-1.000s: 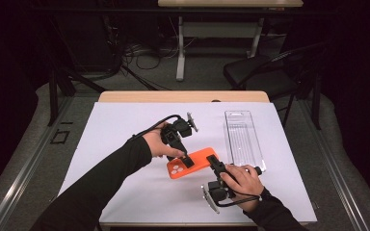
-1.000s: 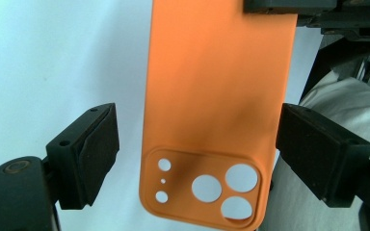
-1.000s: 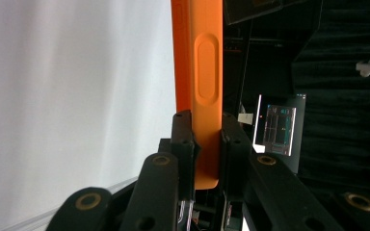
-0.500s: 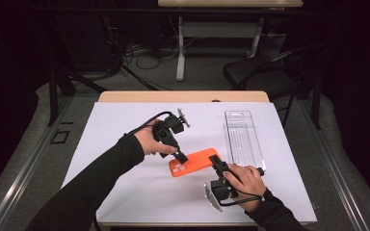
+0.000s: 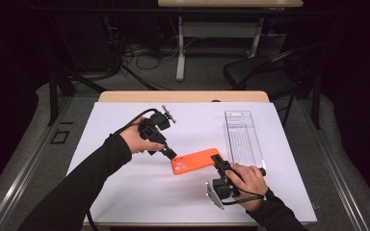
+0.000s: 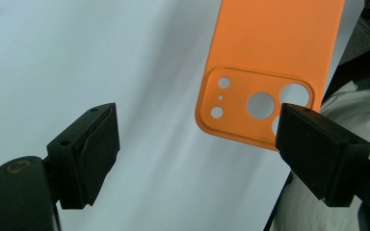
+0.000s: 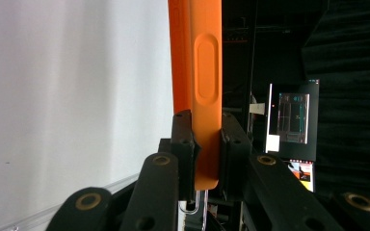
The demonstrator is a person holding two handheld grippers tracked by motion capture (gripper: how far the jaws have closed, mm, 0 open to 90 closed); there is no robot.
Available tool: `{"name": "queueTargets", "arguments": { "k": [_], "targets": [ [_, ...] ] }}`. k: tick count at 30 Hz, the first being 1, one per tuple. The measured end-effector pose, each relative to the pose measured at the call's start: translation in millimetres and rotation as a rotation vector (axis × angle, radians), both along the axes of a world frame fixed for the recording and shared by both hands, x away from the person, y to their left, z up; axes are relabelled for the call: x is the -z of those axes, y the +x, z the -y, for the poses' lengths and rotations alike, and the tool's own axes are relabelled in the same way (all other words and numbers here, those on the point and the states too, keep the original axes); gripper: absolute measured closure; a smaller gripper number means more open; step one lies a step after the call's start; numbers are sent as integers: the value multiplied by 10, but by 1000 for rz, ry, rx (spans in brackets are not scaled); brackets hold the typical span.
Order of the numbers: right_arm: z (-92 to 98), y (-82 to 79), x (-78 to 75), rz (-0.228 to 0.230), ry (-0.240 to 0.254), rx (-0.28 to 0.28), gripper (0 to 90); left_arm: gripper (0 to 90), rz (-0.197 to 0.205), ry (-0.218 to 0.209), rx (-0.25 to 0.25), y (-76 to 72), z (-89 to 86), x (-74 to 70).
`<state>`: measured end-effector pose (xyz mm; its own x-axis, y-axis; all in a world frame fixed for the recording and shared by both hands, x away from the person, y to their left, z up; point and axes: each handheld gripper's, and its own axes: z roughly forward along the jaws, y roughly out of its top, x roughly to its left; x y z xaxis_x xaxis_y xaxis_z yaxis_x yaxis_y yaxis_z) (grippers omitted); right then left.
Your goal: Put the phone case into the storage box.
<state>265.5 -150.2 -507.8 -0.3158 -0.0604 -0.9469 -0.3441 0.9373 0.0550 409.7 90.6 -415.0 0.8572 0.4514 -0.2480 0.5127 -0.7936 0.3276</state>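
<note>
Two grippers at work over the white table sheet [image 5: 125, 192]. Right gripper [image 5: 218, 160] pinches the orange phone case [image 5: 196, 160] by one long edge, jaws pressed tight on the rim, camera-cutout end free. Left gripper [image 5: 169, 154] spread wide just beside that end, nothing between its pads [image 6: 84, 154]. Judgement: case is light, thin, flexible silicone, grippy not slippery; likely to bow if squeezed mid-panel. Best hold is across the stiffer rim near the camera frame. Clear tray [image 5: 243, 139] lies near, at the right

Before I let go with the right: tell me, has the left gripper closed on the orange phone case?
No, the left gripper stands open, its pads clear of the phone case.
</note>
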Motion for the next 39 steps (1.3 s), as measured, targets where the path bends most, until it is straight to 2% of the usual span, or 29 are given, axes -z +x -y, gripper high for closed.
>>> {"name": "queueTargets", "arguments": {
  "k": [7, 12, 16, 21, 27, 28, 31, 36, 39],
  "targets": [
    [0, 4, -12, -19, 17, 6, 806, 167, 28, -5, -21, 4, -83, 14],
    [9, 15, -35, -51, 65, 18, 806, 171, 41, -27, -54, 21, -175, 22],
    [32, 41, -77, -102, 152, 41, 806, 175, 53, -43, -72, 28, -229, 27],
    [58, 68, -137, -148, 226, 69, 806, 175, 51, -59, -83, 22, -256, 60],
    [103, 120, -158, -235, 355, 109, 806, 190, 53, -83, -92, 13, -281, 88],
    [114, 128, -150, -256, 391, 118, 807, 192, 51, -90, -96, 11, -285, 90],
    [149, 153, -176, -279, 424, 145, 807, 203, 57, -107, -101, 3, -308, 85],
    [201, 196, -206, -345, 531, 183, 807, 233, 72, -137, -106, -24, -321, 74],
    [224, 225, -228, -393, 613, 194, 807, 233, 76, -146, -99, -38, -310, 78]
  ]
}}
